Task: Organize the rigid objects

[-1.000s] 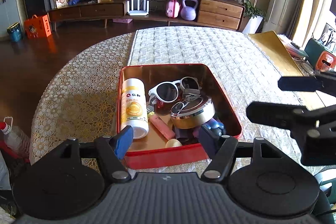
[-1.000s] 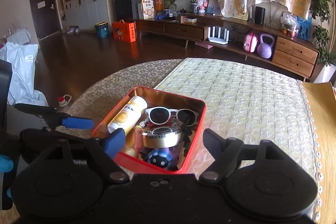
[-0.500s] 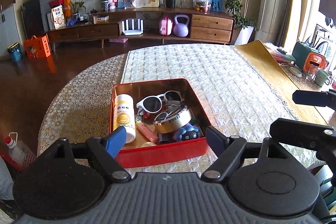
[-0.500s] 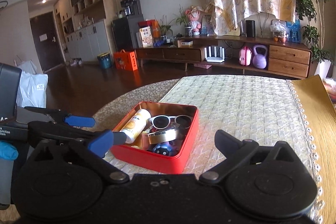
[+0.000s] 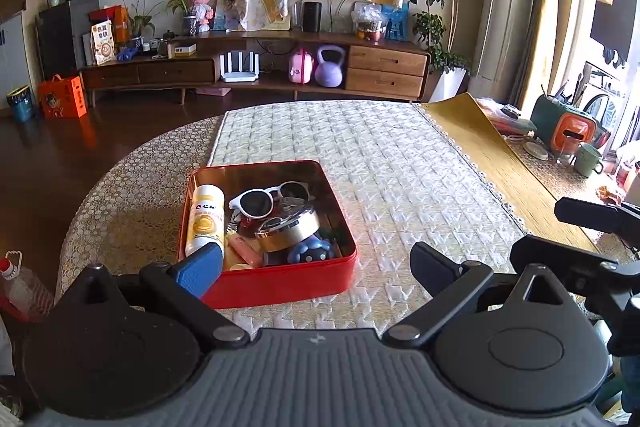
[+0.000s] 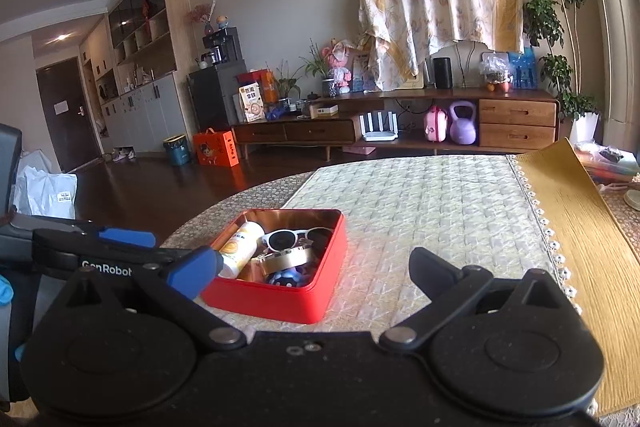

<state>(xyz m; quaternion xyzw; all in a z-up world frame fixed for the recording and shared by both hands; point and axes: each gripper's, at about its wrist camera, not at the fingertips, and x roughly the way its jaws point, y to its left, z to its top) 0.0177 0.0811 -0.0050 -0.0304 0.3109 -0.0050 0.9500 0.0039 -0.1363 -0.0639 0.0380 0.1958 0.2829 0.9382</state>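
Left wrist view: we're holding the left gripper [image 5: 316, 263] with its jaws just opened wide and nothing between them, near the red tin [image 5: 280, 279] sitting on the quilted table mat [image 5: 400, 163], bottle [image 5: 206, 219] and sunglasses [image 5: 268, 199] inside. Right gripper [image 6: 316, 267] is spread too, gripping nothing.

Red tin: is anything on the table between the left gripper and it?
Nothing visible. The left gripper, jaws open and empty, looks straight at the red tin across bare tablecloth. The right gripper, also open, sits off to the side, not in the path.
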